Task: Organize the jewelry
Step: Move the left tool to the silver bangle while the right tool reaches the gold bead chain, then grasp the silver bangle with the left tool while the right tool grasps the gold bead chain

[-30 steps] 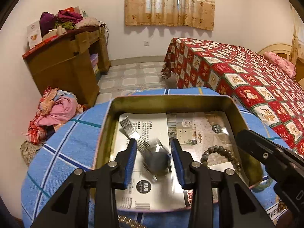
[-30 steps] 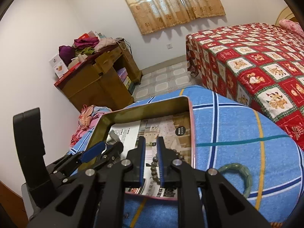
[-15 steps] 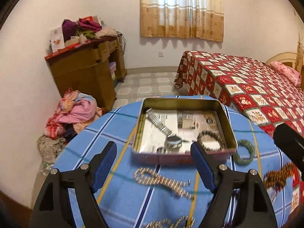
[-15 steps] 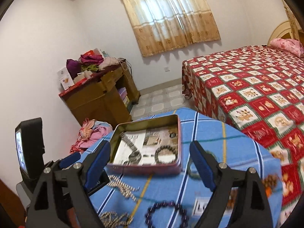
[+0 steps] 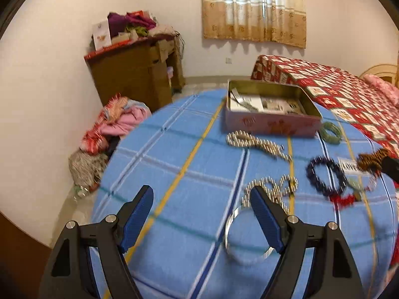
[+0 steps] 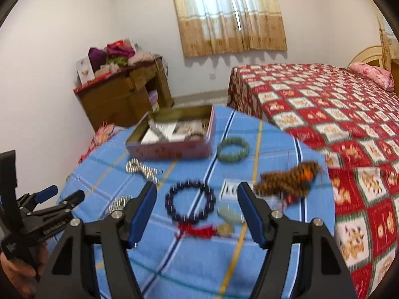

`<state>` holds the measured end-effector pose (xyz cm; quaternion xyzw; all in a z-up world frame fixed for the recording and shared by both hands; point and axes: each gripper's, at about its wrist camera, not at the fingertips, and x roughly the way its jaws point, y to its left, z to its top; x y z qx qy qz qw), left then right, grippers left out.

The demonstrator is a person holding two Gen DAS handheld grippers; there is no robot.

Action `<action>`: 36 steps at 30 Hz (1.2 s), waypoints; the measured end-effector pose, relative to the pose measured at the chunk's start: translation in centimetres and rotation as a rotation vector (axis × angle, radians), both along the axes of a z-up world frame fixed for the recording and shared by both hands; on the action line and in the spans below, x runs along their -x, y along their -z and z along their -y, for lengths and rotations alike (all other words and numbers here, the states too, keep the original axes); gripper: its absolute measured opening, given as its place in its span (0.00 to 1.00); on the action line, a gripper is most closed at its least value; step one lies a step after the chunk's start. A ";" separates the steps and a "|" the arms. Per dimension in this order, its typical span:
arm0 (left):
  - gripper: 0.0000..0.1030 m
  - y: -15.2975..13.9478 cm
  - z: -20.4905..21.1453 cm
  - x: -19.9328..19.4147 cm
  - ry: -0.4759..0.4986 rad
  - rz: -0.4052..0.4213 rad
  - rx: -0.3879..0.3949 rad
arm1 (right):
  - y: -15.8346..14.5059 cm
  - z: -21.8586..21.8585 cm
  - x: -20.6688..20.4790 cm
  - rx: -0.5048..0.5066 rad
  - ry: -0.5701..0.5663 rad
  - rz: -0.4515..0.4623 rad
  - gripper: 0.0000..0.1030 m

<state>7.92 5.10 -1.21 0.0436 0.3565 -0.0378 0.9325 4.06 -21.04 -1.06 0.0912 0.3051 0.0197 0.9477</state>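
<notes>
Over the near side of the tin: both grippers hang above the surface (image 5: 189, 174), a round top under a blue checked cloth.
Left gripper (image 5: 200, 205): released, blue pads spread wide, nothing between them; its right finger overlaps a plain silver bangle (image 5: 245, 236) lying flat on the cloth.
Right gripper (image 6: 197, 204): released too, jaws wide apart and empty, with the dark blue bead bracelet (image 6: 190, 201) seen between the fingers on the cloth below.
Tin (image 6: 172, 149): open, pink-walled, at the far side of the surface; paper lines its bottom and some jewelry already lies inside, though blur hides what exactly.
Just in front of the tin: a silvery bead strand (image 5: 256, 145), loosely looped.
Right of the tin: a green bead bracelet (image 6: 233, 149), close beside its wall.
Nearer than the tin, by the left gripper: a second silvery bead strand (image 5: 271, 190) in a heap, touching the bangle's far edge.
Nearer than the tin, right side: a brown bead bundle (image 6: 290, 179), a small white card (image 6: 230, 189), a pale green pendant (image 6: 229, 213) and a red tassel (image 6: 197, 230) with a round charm, all close together.
Beyond the tin: a bed (image 6: 336, 104) with a red patterned cover, and a wooden cabinet (image 5: 134, 74) piled with clothes.
</notes>
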 end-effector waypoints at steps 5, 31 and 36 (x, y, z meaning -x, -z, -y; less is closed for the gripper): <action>0.78 1.8 0.5 1.1 0.044 -0.051 0.009 | 1.5 -0.8 1.3 0.018 -0.046 -0.037 0.59; 0.57 4.3 1.5 1.7 0.137 -0.157 0.042 | 2.2 -2.8 2.8 -0.012 -0.122 -0.071 0.53; 0.57 1.9 -0.6 3.8 0.155 -0.079 0.083 | 2.3 -3.3 2.2 -0.009 -0.148 -0.075 0.53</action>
